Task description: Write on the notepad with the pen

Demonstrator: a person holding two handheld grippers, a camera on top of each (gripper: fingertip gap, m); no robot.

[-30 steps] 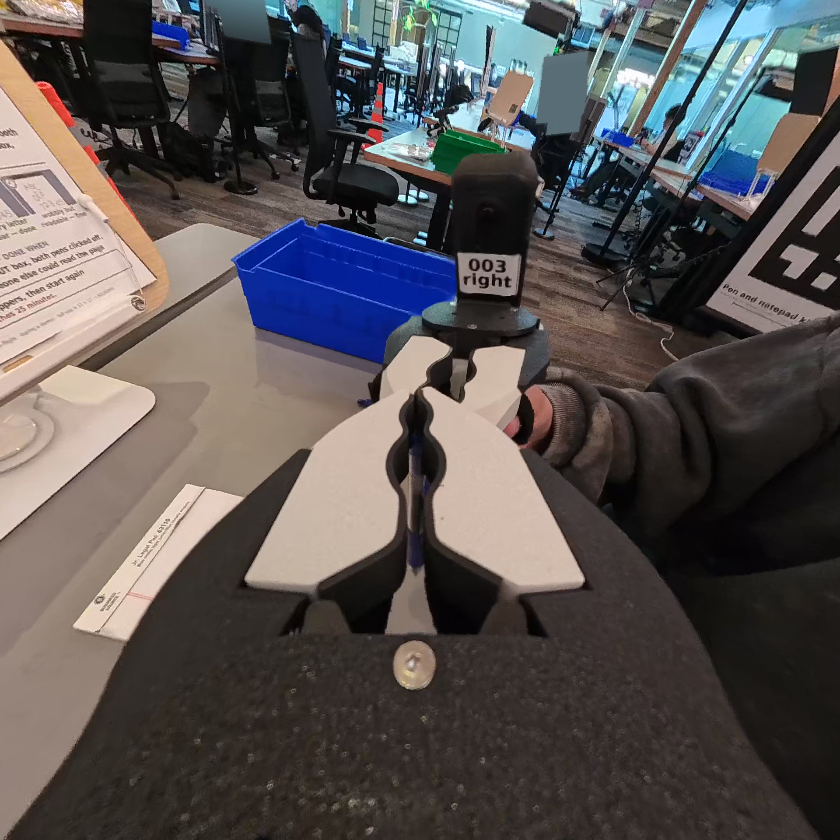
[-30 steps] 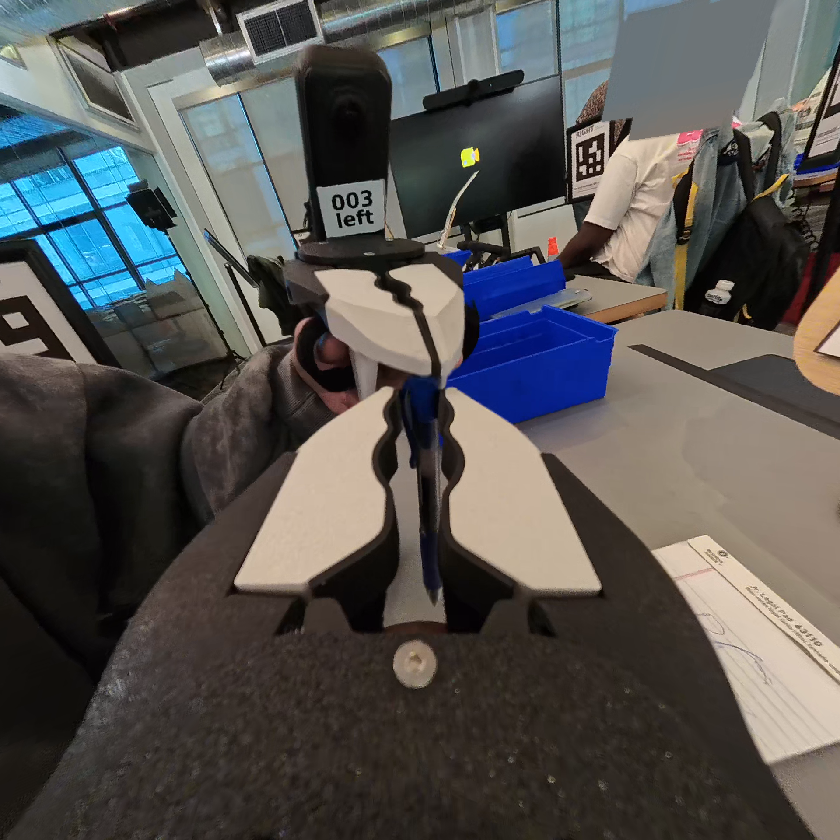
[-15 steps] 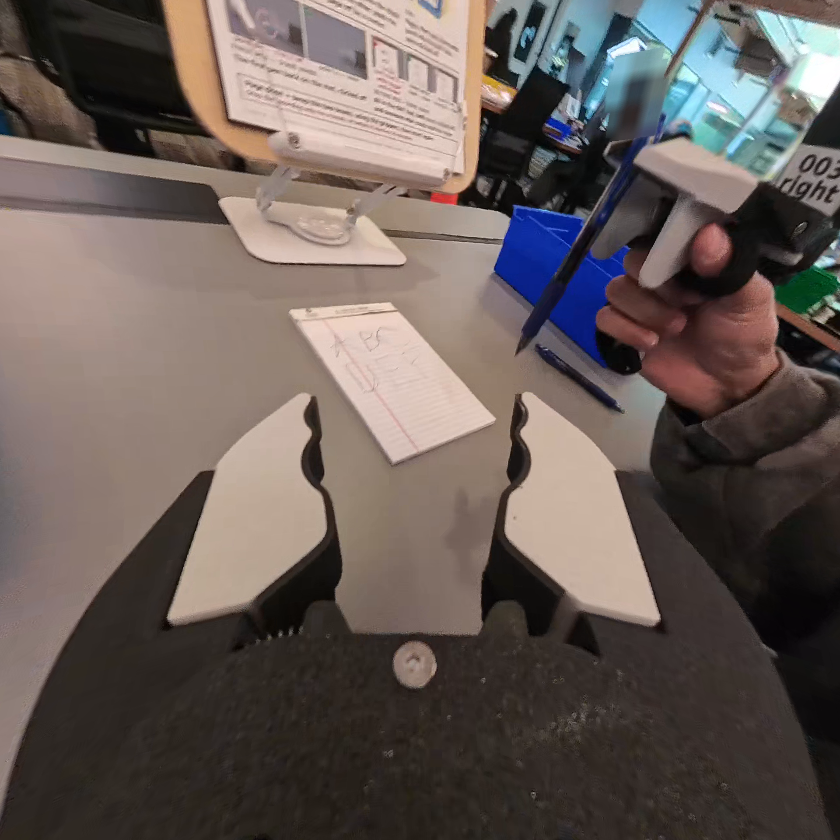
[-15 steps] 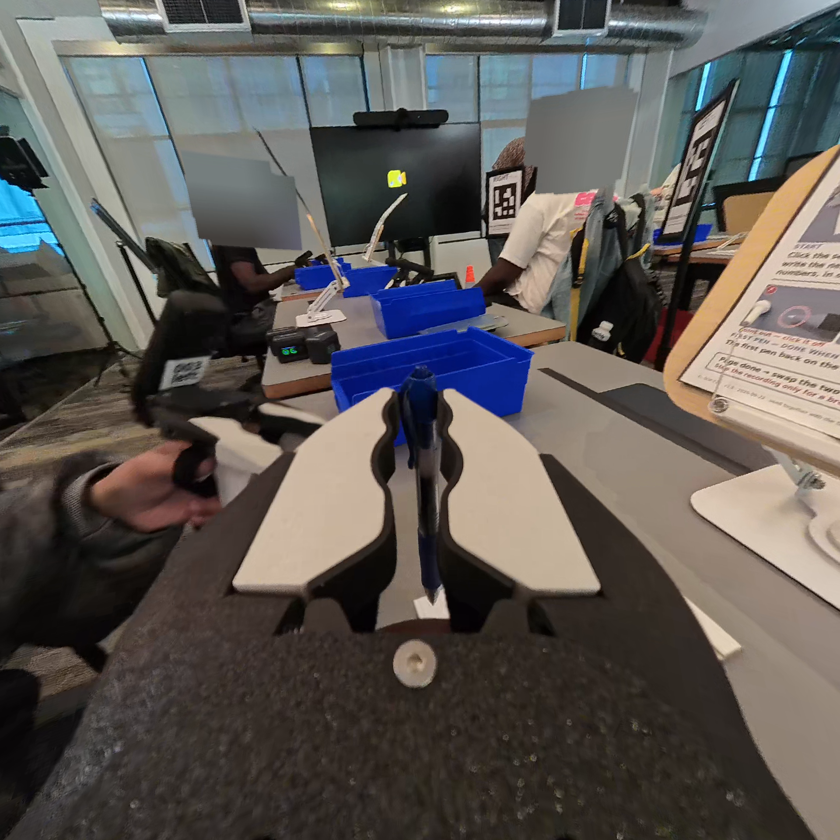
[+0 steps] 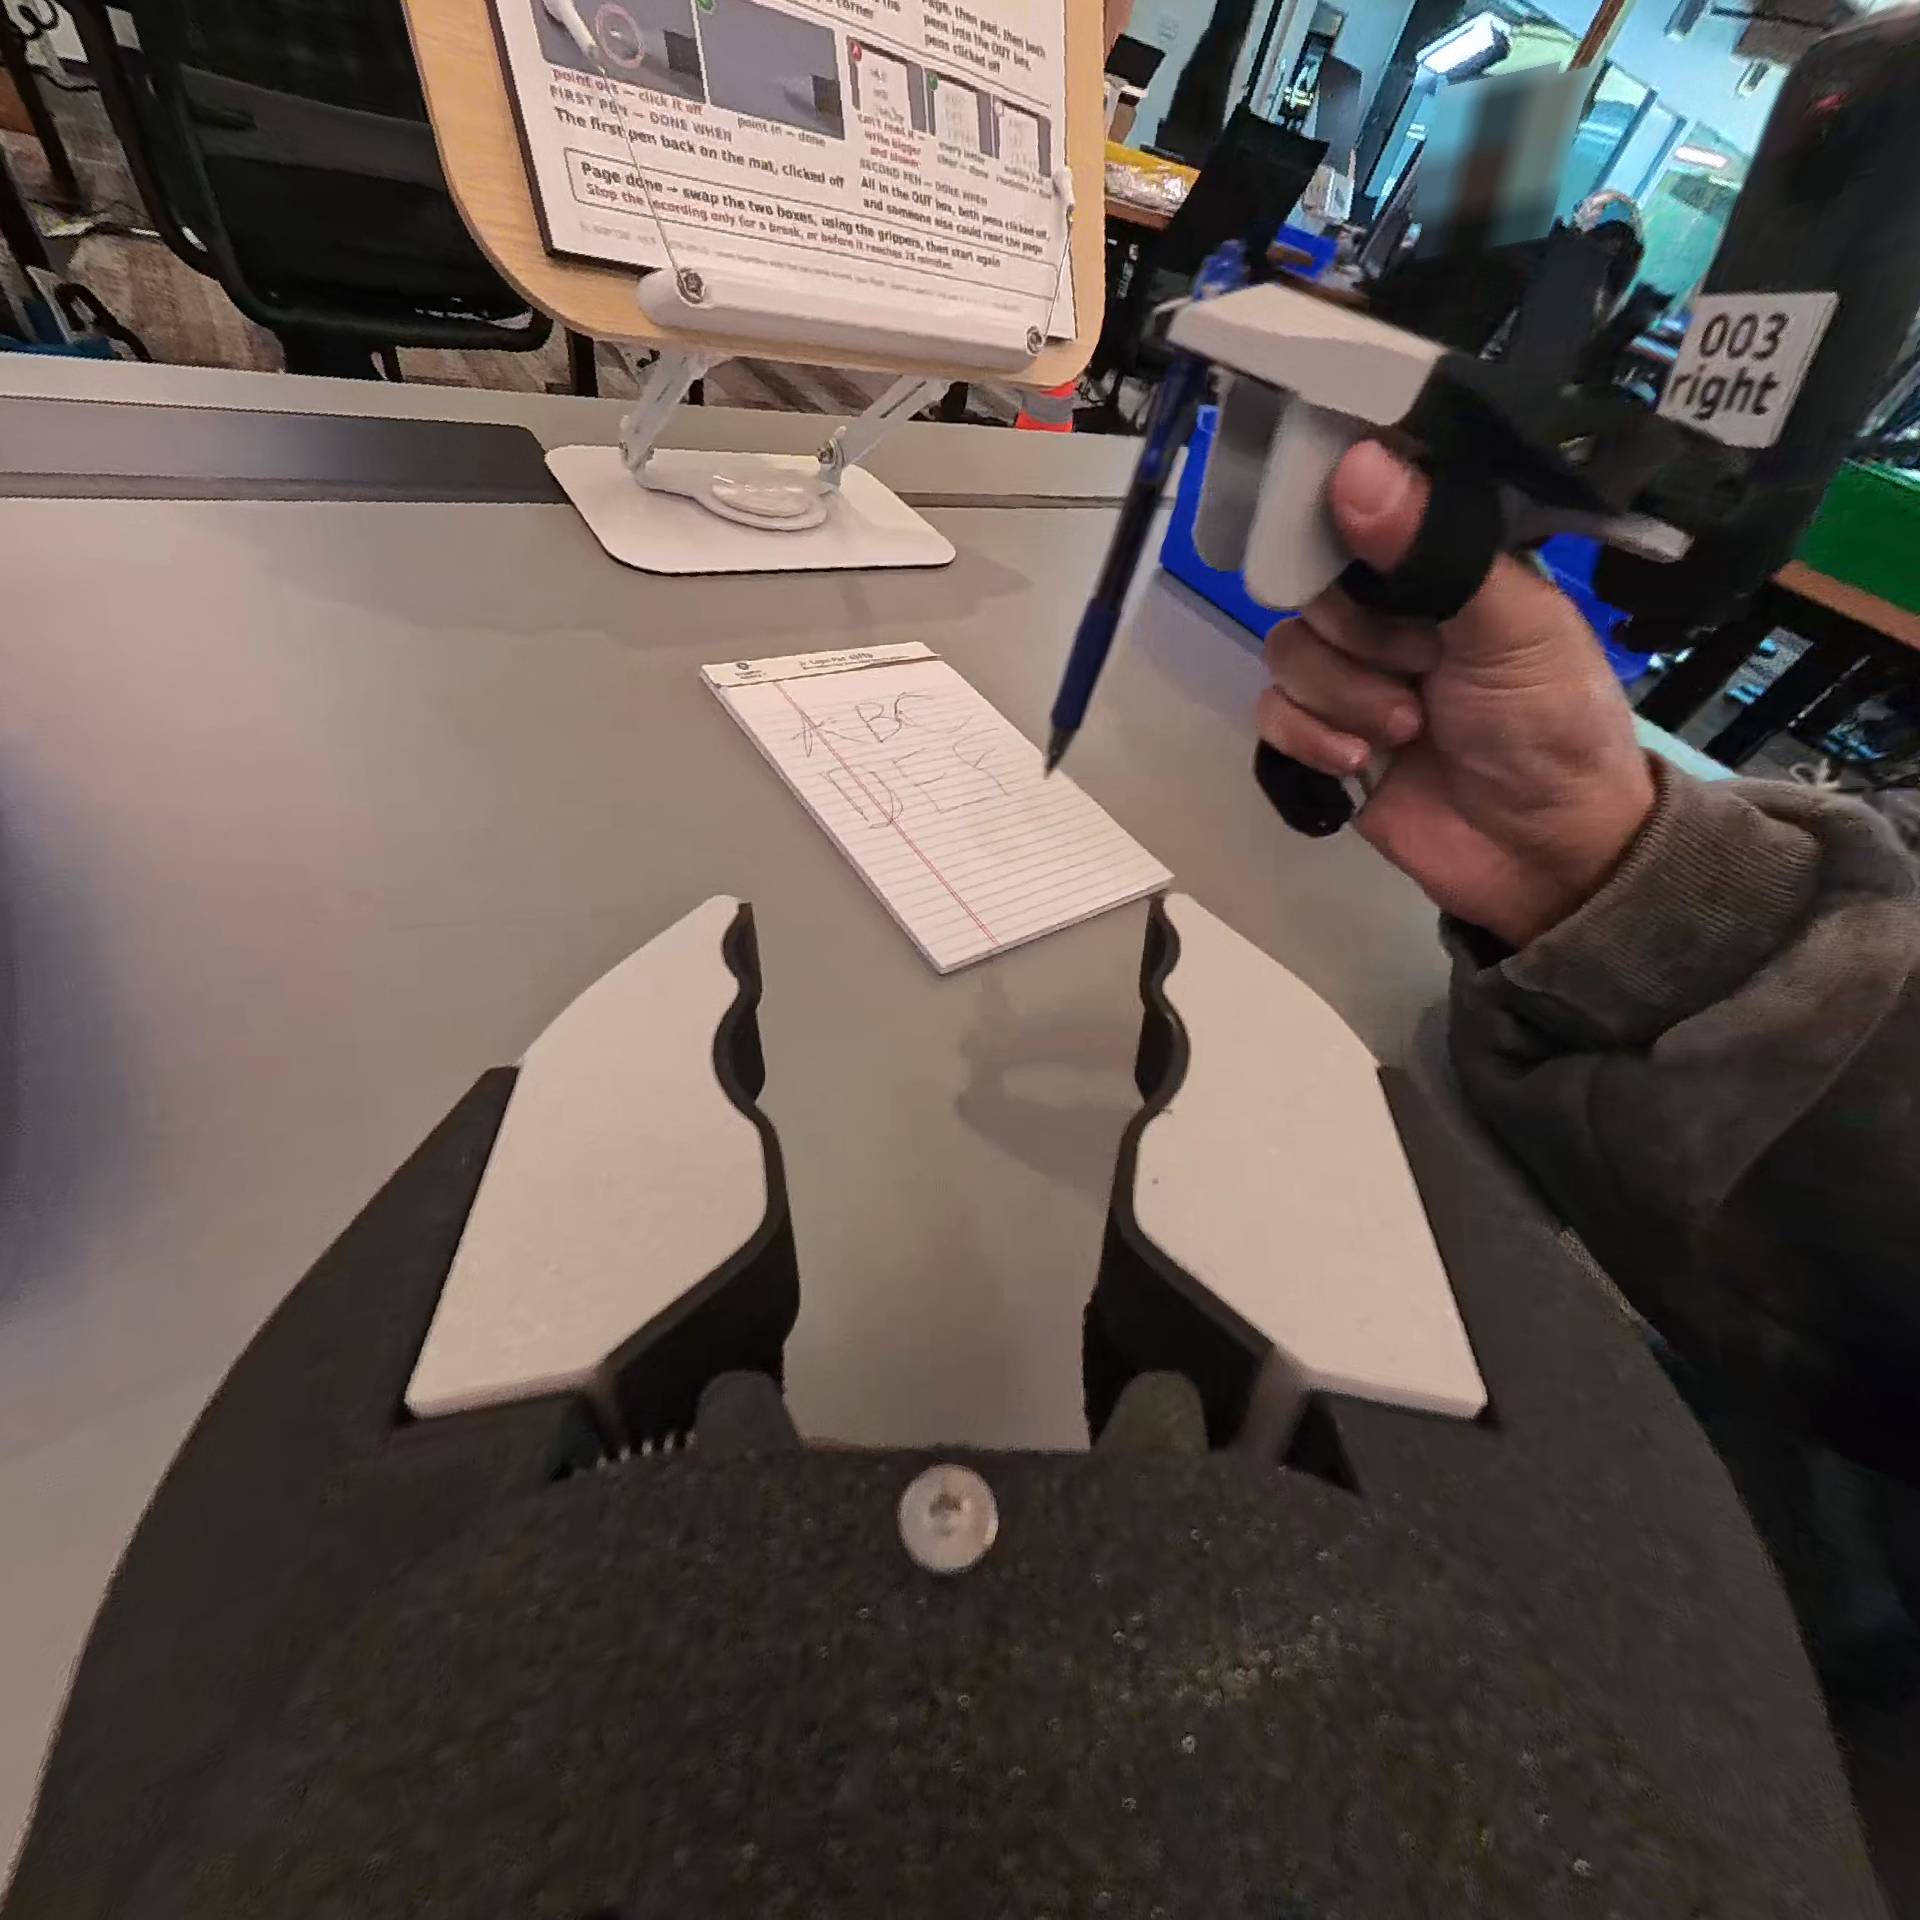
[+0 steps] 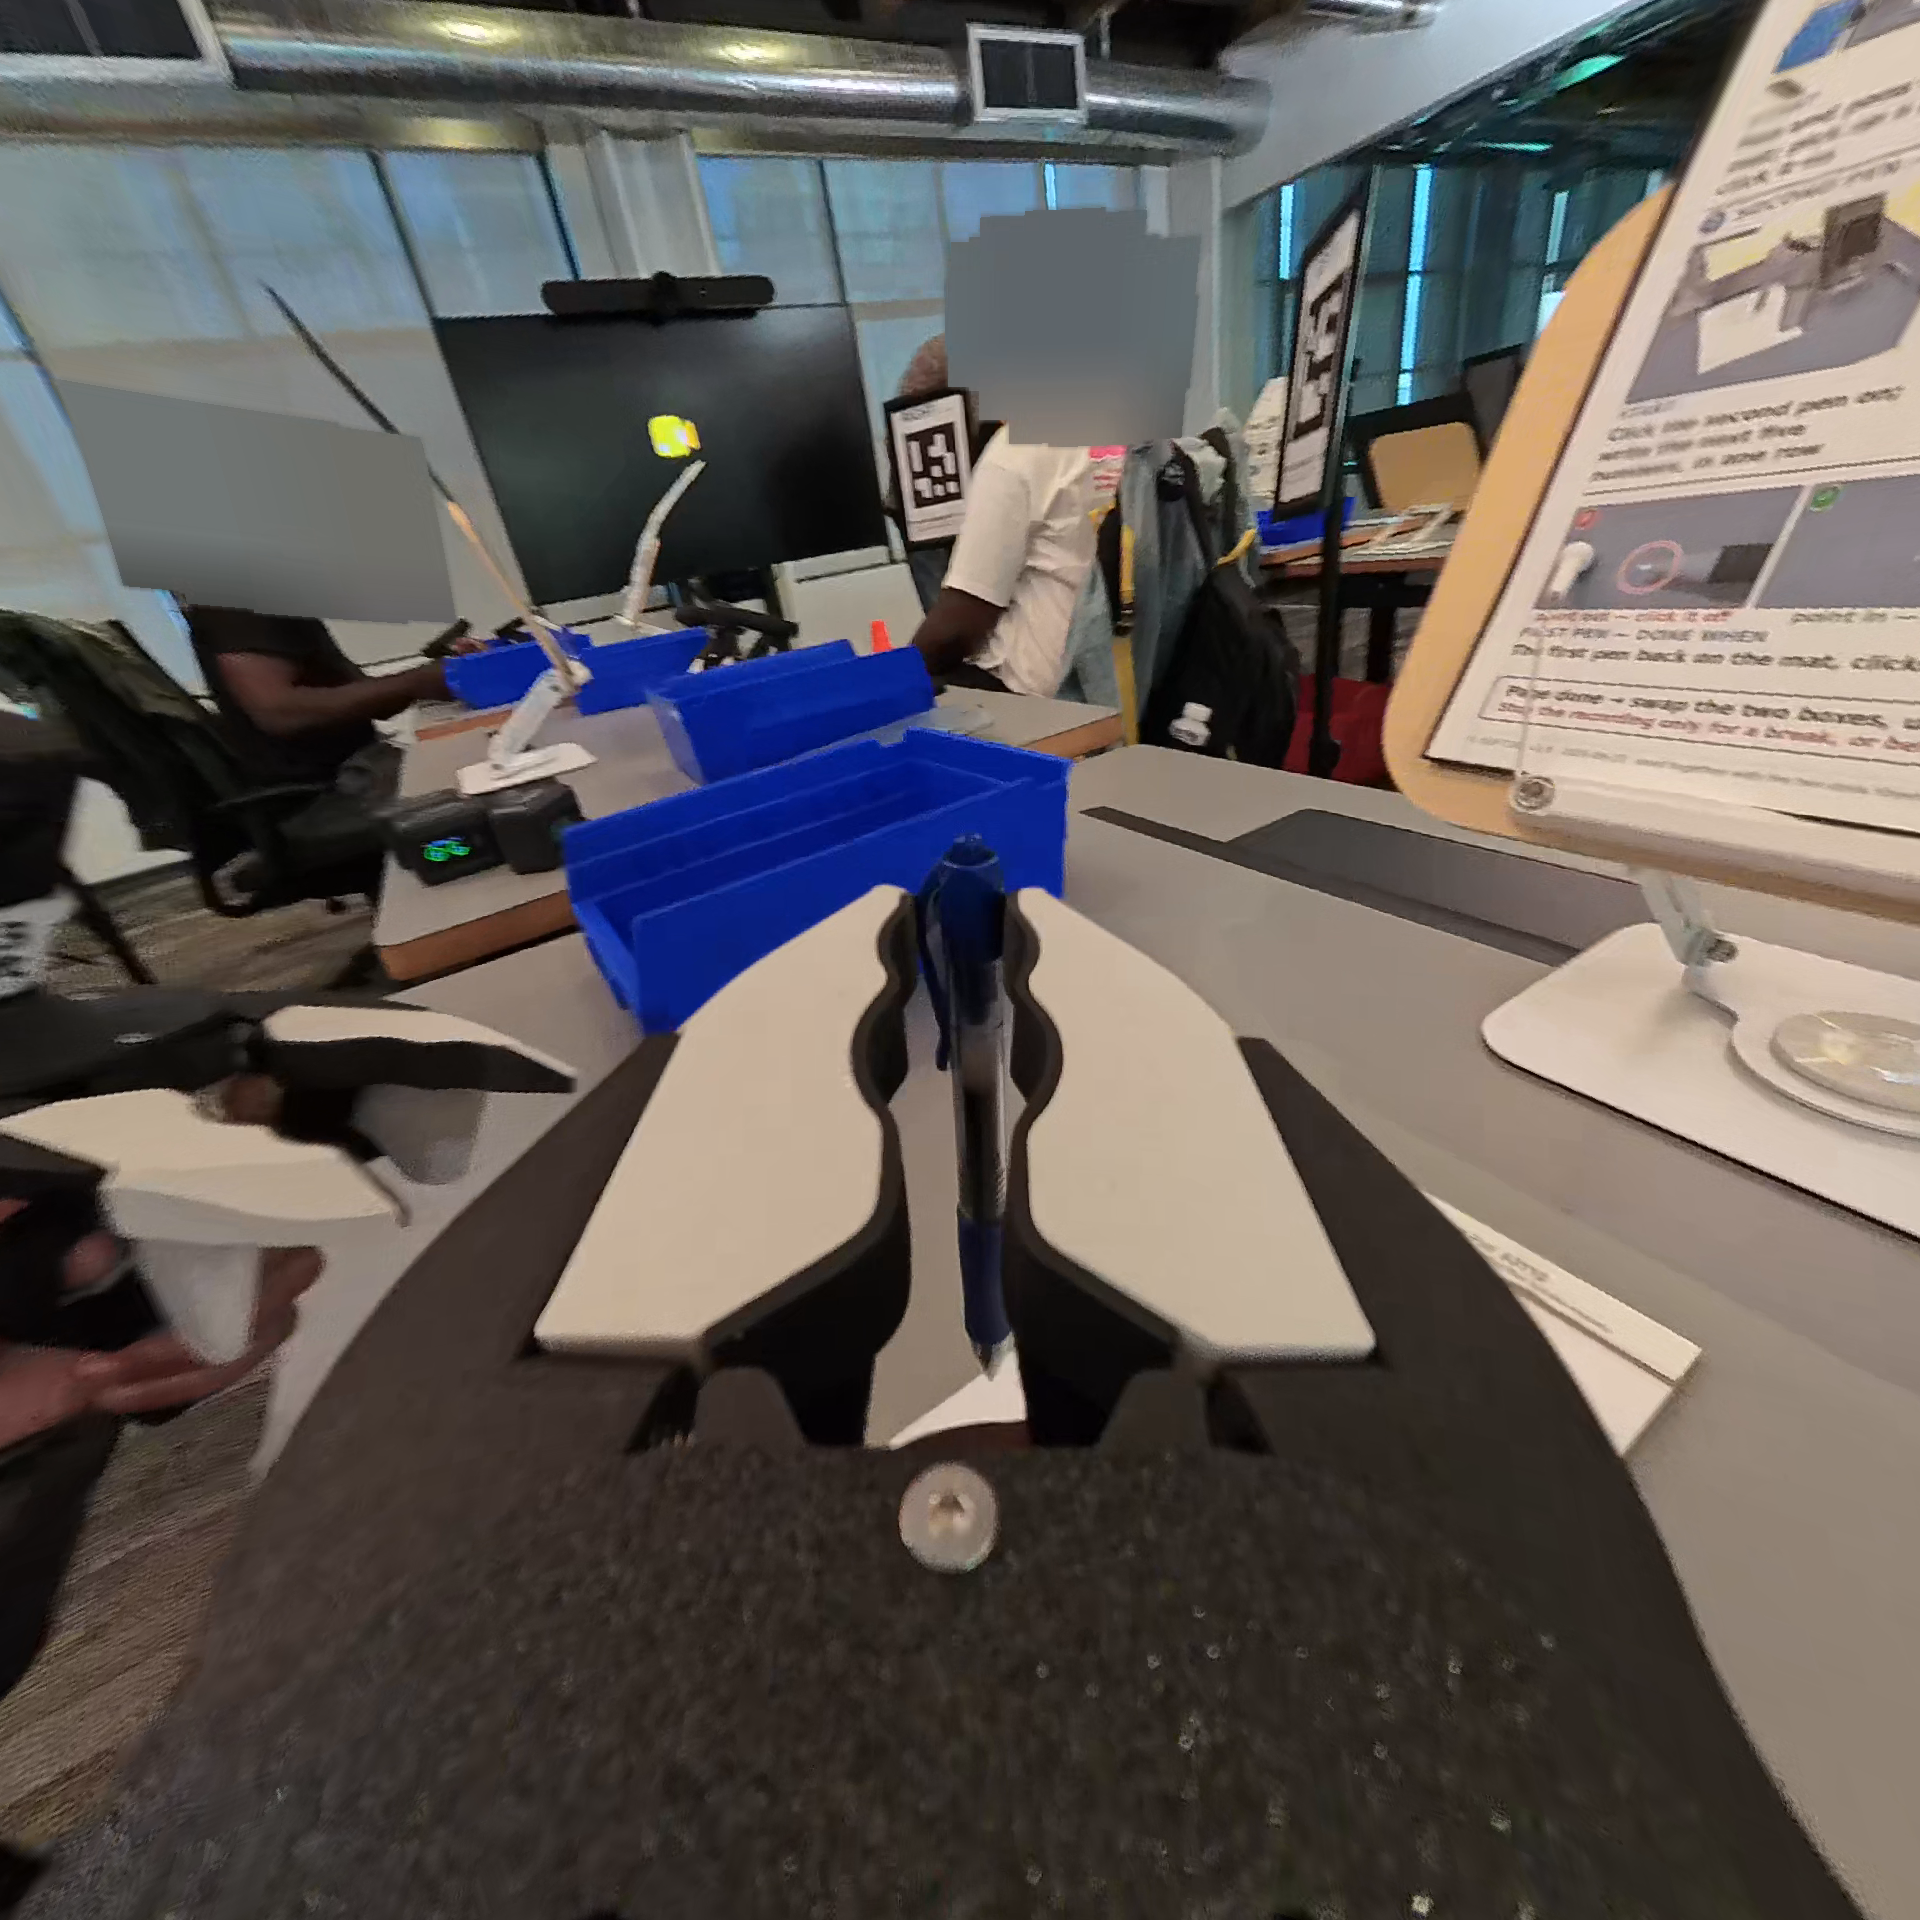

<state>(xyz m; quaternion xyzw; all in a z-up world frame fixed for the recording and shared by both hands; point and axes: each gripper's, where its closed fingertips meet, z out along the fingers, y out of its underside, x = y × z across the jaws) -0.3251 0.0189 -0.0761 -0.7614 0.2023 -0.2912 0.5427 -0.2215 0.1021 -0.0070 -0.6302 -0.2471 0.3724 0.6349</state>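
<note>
While right tool (image 6: 961, 935) grips pen (image 6: 977, 1143), left tool (image 5: 945, 925) agape, blue bin (image 6: 831, 831) seemingly bare.

An open office: tall windows (image 6: 312, 270) line the far wall under exposed silver ducts (image 6: 582, 78). A dark wall screen (image 6: 665, 447) hangs there (mostly blank). Black office chairs (image 5: 312, 187) stand on patterned carpet (image 6: 125, 1558) beside other wood-edged tables (image 6: 468, 914).
</note>
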